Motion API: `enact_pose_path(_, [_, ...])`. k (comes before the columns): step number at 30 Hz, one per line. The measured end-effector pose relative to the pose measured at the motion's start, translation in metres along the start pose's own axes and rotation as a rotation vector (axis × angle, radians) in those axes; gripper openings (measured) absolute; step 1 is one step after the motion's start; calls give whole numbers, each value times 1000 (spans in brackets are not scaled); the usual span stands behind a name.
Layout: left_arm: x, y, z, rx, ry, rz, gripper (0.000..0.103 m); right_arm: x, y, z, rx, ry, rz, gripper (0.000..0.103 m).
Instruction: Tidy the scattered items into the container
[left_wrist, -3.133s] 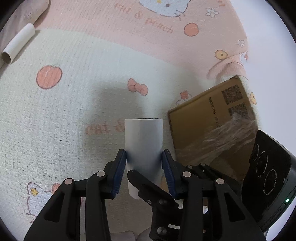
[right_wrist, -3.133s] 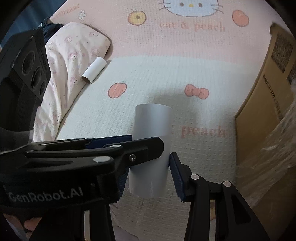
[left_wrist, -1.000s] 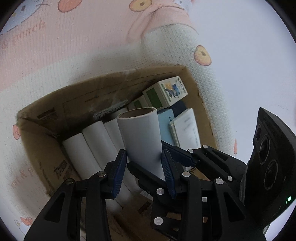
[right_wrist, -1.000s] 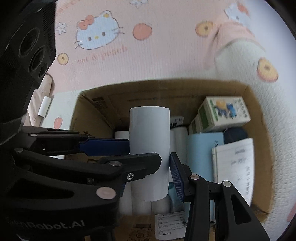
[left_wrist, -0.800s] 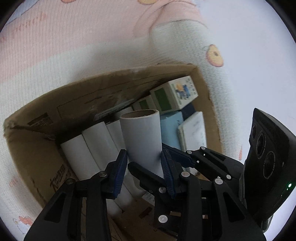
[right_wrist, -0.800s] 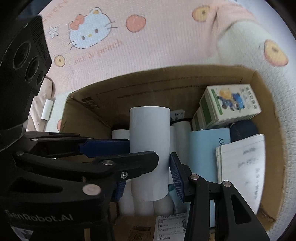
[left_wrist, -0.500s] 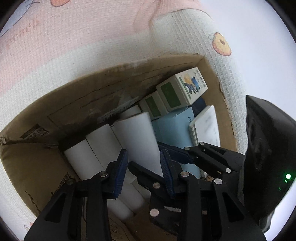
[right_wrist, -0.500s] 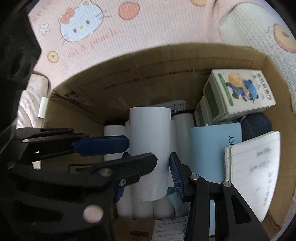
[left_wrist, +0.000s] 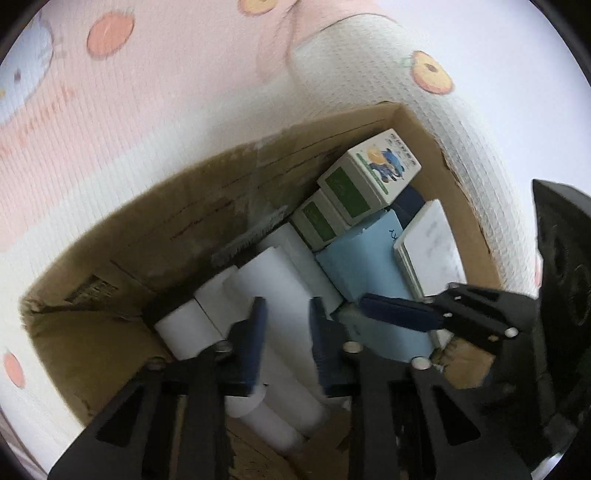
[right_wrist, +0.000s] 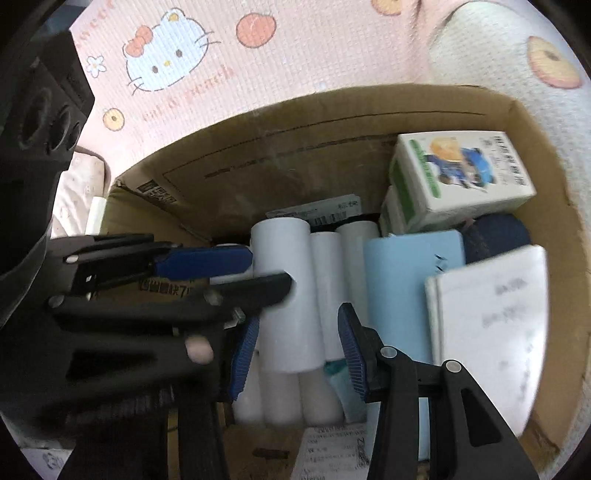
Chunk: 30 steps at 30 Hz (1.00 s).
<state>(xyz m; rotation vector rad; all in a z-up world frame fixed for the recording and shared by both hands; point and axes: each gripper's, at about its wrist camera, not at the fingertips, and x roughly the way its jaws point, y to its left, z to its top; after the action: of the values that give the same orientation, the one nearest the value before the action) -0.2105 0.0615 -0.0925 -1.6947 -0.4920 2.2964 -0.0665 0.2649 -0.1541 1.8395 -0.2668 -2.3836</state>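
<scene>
Your right gripper (right_wrist: 295, 339) holds the white roll (right_wrist: 286, 295) low over the box (right_wrist: 332, 147), near its 9 o'clock side. Lay it on the other rolls (right_wrist: 332, 280). Your left gripper (left_wrist: 284, 332) jaws are closing, seemingly empty.

White paper roll (right_wrist: 286, 295) inside the cardboard box (right_wrist: 332, 155)
It lies lengthwise atop other white rolls (right_wrist: 327, 295) (left side), beside a blue booklet (right_wrist: 406, 295).
</scene>
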Motion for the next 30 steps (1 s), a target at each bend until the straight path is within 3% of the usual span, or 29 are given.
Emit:
enact_pose_path(3, [-9,-1,-3,45,-23,-30,15,-7,-2,-11,16,1,-18,36])
enact_pose_path(4, [-12,-2,-4,52,-31,-45,15,-7,-1,-14,14,8,-31,23])
enact_pose_path(5, [-15,-2,-5,61,-37,-67,15,-5,0,-18,2,21,-49,20])
enact_pose_path(9, [-15,-12,-9,104,-14,-125,15,7,5,-30,-16,97,-74,20])
enact_pose_path(14, [-12,-17,-11,113,0,-96,23,29,4,-31,-6,167,-104,21])
enact_pose_path(19, [-8,-9,-13,88,0,-102,23,39,1,-19,21,196,-148,20])
enact_pose_path(23, [-14,-3,-13,86,-15,-111,23,51,-1,-12,33,272,-149,20])
enact_pose_path(30, [-18,3,-10,82,-30,-113,23,54,4,7,13,276,-159,20])
